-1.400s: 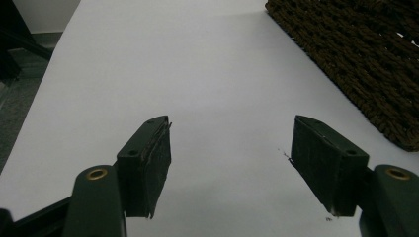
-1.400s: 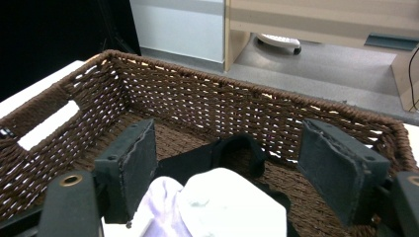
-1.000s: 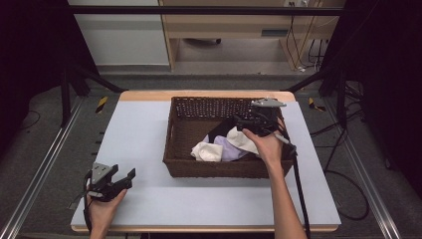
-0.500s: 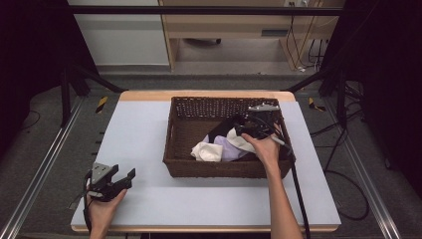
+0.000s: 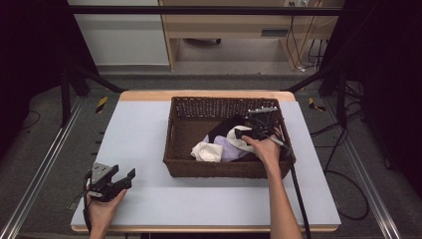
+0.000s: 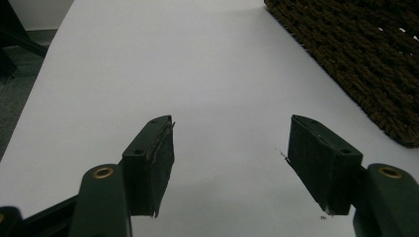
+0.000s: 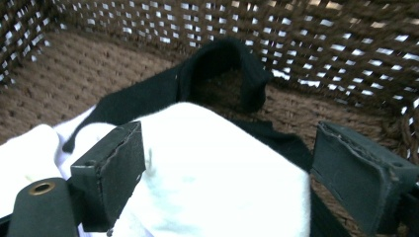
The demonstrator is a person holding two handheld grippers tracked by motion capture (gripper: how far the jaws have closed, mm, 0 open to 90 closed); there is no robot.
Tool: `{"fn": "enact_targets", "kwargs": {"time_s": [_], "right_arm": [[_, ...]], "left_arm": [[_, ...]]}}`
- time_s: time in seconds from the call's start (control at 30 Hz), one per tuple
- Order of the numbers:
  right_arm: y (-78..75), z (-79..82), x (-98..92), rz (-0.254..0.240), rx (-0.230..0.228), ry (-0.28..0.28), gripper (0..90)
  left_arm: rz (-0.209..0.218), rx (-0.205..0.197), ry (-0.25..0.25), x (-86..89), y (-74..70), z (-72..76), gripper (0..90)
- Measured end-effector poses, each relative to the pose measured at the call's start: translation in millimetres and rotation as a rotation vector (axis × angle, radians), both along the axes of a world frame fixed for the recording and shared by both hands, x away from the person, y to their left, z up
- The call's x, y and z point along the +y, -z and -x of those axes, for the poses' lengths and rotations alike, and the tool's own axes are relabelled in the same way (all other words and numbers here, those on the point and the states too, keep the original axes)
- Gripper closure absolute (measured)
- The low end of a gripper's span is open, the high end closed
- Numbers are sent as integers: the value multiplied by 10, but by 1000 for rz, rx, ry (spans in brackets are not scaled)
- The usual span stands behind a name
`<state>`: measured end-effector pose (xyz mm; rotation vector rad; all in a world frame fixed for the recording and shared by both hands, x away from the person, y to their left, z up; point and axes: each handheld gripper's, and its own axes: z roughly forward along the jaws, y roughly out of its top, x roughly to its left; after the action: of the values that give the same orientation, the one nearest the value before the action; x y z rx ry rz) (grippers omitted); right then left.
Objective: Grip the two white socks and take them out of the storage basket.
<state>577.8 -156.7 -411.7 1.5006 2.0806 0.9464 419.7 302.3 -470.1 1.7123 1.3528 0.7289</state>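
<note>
My right gripper [image 7: 227,163], its jaws just spreading apart, sits over the white cloth [image 7: 217,173] inside the basket [image 5: 219,169], black cloth [image 7: 222,64] at twelve o'clock, purple cloth [image 5: 226,149] nearby.

Brown wicker basket [image 5: 219,168]; white cloth [image 7: 217,173], black cloth [image 7: 217,69].

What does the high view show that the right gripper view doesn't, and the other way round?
High view alone: the whole table, the left claw resting open near its front edge, and a pale purple cloth. Right gripper view alone: the right claw close up, jaws open astride a white cloth. Both: the wicker basket and a black cloth.
</note>
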Motion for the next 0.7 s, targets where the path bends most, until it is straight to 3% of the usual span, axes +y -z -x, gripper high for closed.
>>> {"fn": "enact_targets", "kwargs": {"time_s": [0.17,0.4,0.53,0.7], "right_arm": [[24,-14,-1,15,53,-5,241],[20,-7,-3,35,113,-32,625],[-6,9,-16,24,100,-48,812],[-36,37,-14,28,71,-58,854]], "left_arm": [[-1,1,3,-1,-1,0,338],[-2,2,3,7,-2,0,342],[-1,2,2,5,0,-1,343],[-3,3,2,9,-1,0,344]]}}
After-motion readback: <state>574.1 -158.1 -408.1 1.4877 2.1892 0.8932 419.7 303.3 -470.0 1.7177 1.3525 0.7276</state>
